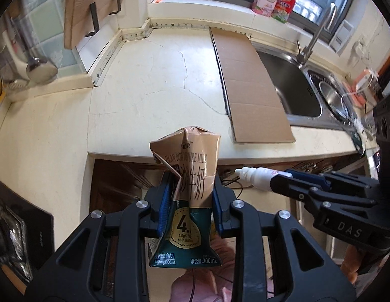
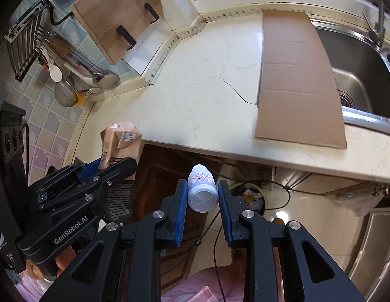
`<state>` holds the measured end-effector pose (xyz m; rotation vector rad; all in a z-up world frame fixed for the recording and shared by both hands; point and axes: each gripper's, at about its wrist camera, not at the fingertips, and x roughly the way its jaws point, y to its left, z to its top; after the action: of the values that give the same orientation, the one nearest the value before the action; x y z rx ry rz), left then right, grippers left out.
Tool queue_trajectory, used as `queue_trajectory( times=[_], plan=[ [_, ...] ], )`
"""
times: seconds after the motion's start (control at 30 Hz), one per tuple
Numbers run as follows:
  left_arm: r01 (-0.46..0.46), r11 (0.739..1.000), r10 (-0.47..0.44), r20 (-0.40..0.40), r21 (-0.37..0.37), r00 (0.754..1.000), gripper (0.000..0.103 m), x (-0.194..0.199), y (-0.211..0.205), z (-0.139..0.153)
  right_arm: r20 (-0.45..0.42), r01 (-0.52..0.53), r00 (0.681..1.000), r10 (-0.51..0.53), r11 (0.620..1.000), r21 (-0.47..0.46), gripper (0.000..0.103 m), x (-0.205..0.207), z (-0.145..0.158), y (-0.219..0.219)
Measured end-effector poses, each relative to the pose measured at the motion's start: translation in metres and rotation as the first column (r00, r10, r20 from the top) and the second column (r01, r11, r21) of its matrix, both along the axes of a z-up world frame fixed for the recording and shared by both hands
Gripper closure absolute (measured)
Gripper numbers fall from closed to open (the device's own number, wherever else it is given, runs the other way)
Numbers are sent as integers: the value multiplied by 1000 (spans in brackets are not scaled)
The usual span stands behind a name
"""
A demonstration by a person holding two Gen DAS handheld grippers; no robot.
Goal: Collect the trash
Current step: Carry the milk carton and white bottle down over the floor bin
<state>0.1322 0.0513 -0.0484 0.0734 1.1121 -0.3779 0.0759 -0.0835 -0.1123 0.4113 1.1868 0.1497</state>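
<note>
While the left wrist view has the left gripper clamping a crumpled milk carton off the table, the right wrist view shows the right gripper pinching a white bottle, a bin at one o'clock: both picked, judged undropped.

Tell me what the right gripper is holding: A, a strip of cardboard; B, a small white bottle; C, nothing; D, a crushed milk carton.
B: the right gripper has its fingers closed on a small white bottle, while the milk carton sits in the left gripper.
</note>
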Motion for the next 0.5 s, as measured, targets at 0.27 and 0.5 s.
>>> queue_trajectory(
  times=[0.27,0.5],
  plan=[
    [-37,998,38,24,-44,999,78,6,-10,24,68,-19,998,18,1000,8,79,8,40,-12],
    [-49,991,56,60,-124,997,78,11,-35,65,146,-29,989,27,999,14,79,19,91,-39]
  ],
)
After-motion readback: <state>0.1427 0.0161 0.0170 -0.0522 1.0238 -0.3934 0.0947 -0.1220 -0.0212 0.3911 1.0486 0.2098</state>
